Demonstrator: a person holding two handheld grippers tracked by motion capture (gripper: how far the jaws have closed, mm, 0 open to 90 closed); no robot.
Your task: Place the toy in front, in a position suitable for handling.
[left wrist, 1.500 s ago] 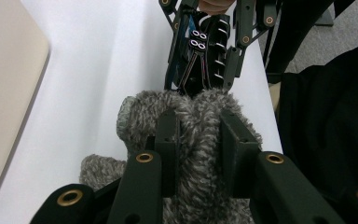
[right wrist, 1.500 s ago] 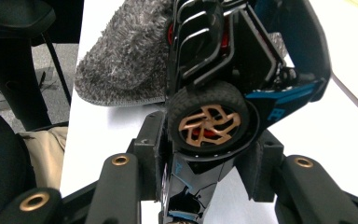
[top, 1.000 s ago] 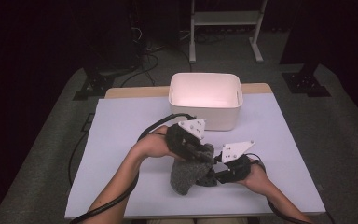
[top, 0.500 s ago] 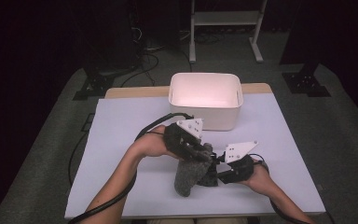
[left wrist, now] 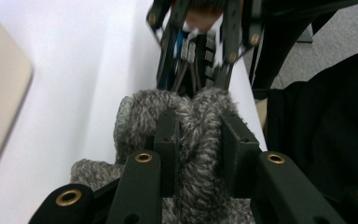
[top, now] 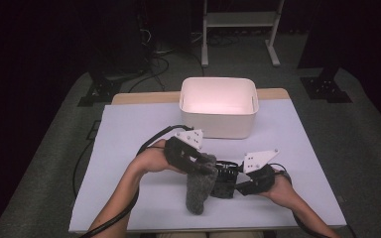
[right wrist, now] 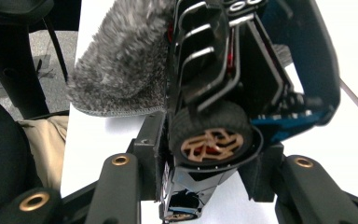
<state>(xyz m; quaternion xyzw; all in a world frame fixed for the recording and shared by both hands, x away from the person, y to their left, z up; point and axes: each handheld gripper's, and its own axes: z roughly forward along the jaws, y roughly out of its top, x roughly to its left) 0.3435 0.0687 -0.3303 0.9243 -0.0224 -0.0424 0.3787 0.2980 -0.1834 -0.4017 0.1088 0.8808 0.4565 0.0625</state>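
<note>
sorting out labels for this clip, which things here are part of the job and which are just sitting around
In the job:
- left gripper, shut on the grey fuzzy cloth
- right gripper, shut on the toy car, which lies on its side against the cloth

Just lying about:
- white bin at the table's far edge
- white table
- metal stand on the floor behind
</note>
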